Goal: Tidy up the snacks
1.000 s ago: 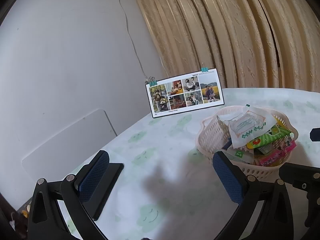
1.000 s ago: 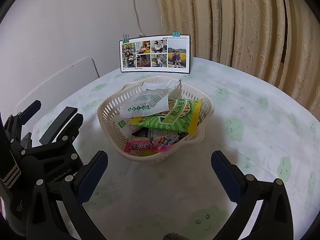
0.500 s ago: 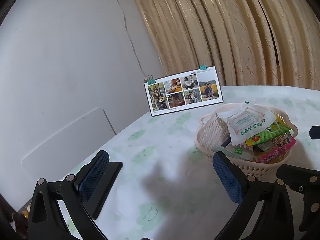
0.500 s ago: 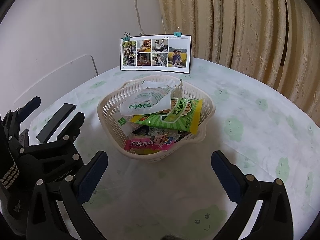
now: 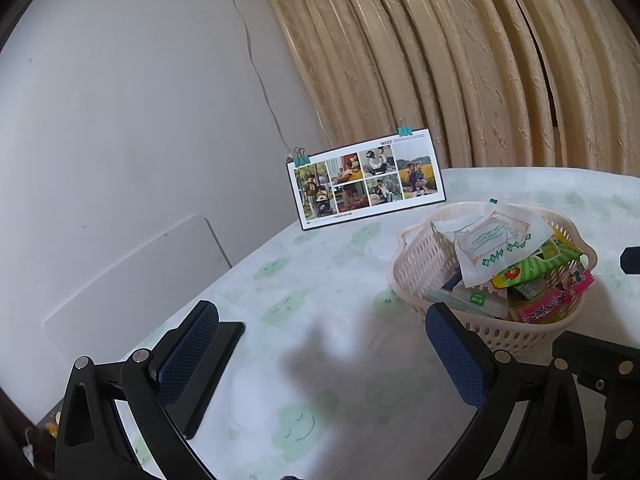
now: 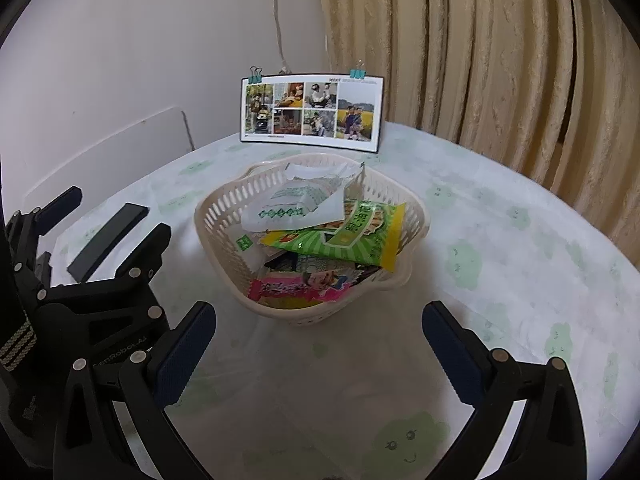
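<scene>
1. Snack packets fill the cream lattice basket [image 6: 224,236], which stands on the round table [image 6: 500,264] well in from every edge of it.
2. Topmost in the basket lies a white packet with green print [image 6: 298,208]; a green and yellow packet [image 6: 348,236] juts over the basket's right rim, and a pink packet [image 6: 298,290] lies against its near wall.
3. Behind the basket, a photo card [image 6: 312,110] held by two teal clips stands upright near the table's far edge, with bare cloth between card and basket.
4. Left of the basket, a flat black slab [image 6: 106,242] lies on the cloth close to the table's left edge.
5. Right of the basket the cloth is bare out to the curved table edge, beyond which hangs the beige curtain [image 6: 500,48].
6. Nearer than the basket, the right gripper [image 6: 320,344] hangs over bare cloth, its jaws wide apart and holding nothing.
7. Left of the basket and nearer than it, the left gripper [image 5: 320,346] is likewise spread and empty; its left finger [image 5: 188,354] overlaps the black slab in the left wrist view.
</scene>
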Motion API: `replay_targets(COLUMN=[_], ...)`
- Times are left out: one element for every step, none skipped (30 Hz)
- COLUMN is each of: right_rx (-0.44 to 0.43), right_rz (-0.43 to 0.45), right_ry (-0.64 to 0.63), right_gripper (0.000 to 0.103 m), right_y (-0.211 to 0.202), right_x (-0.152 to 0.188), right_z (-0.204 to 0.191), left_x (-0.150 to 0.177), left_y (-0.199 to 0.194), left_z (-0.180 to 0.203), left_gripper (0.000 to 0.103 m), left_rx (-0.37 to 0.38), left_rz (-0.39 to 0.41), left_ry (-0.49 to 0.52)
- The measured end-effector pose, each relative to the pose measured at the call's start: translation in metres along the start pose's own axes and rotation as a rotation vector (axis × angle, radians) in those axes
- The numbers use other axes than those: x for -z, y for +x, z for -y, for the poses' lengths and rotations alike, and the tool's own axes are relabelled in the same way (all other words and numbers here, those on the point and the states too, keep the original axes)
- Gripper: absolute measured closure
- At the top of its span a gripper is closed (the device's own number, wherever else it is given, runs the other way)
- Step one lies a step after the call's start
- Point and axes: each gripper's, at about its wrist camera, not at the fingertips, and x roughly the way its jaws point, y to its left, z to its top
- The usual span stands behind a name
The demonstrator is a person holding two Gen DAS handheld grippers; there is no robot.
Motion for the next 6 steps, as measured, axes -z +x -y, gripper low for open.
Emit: replay_targets(right_rx=[0.003, 0.007, 0.01, 0.01, 0.008, 0.005], right_rz=[0.003, 0.007, 0.008, 0.007, 0.005, 0.002], right_ry=[-0.001, 0.001, 0.001, 0.002, 0.004, 0.006], right_gripper=[0.0, 0.0, 0.0, 0.0, 0.0, 0.0], right_y=[-0.0002, -0.0004, -0.0004, -0.0003, 0.0001, 0.0001], right_x=[0.0, -0.0001, -0.0002, -0.0005, -0.0009, -0.0009], right_z=[0.0004, 0.0011, 0.0004, 0.0011, 0.002, 0.0023], left_x=[0.0004, 0.0007, 0.0006, 0.0008, 0.0008, 0.0004], left_y=[0.0005, 0.001, 0.0008, 0.0004, 0.0005, 0.0008], left_z=[0.0001, 0.0004, 0.0011, 0.0014, 0.0016, 0.0016], left_gripper=[0.0, 0.0, 0.0, 0.0, 0.0, 0.0], left_rx=[0.001, 0.002, 0.003, 0.003, 0.004, 0.005], left_rz=[-0.001, -0.001, -0.002, -0.002, -0.001, -0.001], left_ry=[0.001, 0.003, 0.005, 0.006, 0.007, 0.008])
